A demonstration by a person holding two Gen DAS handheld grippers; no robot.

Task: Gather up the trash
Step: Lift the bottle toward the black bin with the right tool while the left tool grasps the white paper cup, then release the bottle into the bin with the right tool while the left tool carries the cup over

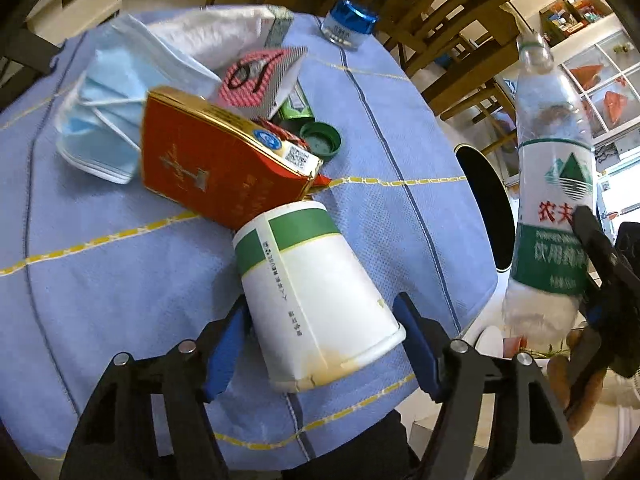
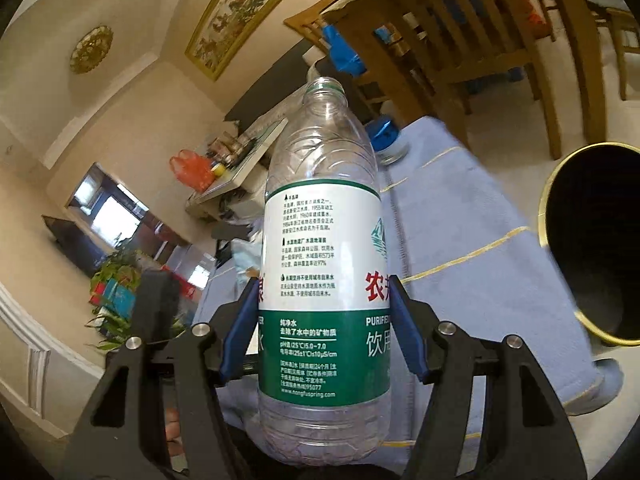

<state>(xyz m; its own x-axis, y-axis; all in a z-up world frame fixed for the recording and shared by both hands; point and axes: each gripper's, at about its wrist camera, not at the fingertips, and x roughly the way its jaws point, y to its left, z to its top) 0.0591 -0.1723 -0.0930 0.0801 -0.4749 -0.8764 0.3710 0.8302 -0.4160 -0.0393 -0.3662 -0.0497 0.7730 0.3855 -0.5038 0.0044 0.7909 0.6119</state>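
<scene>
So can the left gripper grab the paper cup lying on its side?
Probably yes. The left gripper is open, with a finger on each side of the paper cup, and nothing sits between them. The right gripper is busy holding the bottle.

Wooden chairs (image 2: 460, 40) stand beyond the blue tablecloth (image 1: 100, 280), a framed painting (image 2: 236, 16) hanging on the wall behind it.

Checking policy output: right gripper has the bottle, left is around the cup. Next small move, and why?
Probably carry the empty bottle right, over the bin, and release. The right gripper already clamps its label and the bin mouth lies open beside the table. The left gripper only straddles the paper cup, pads apart.
</scene>
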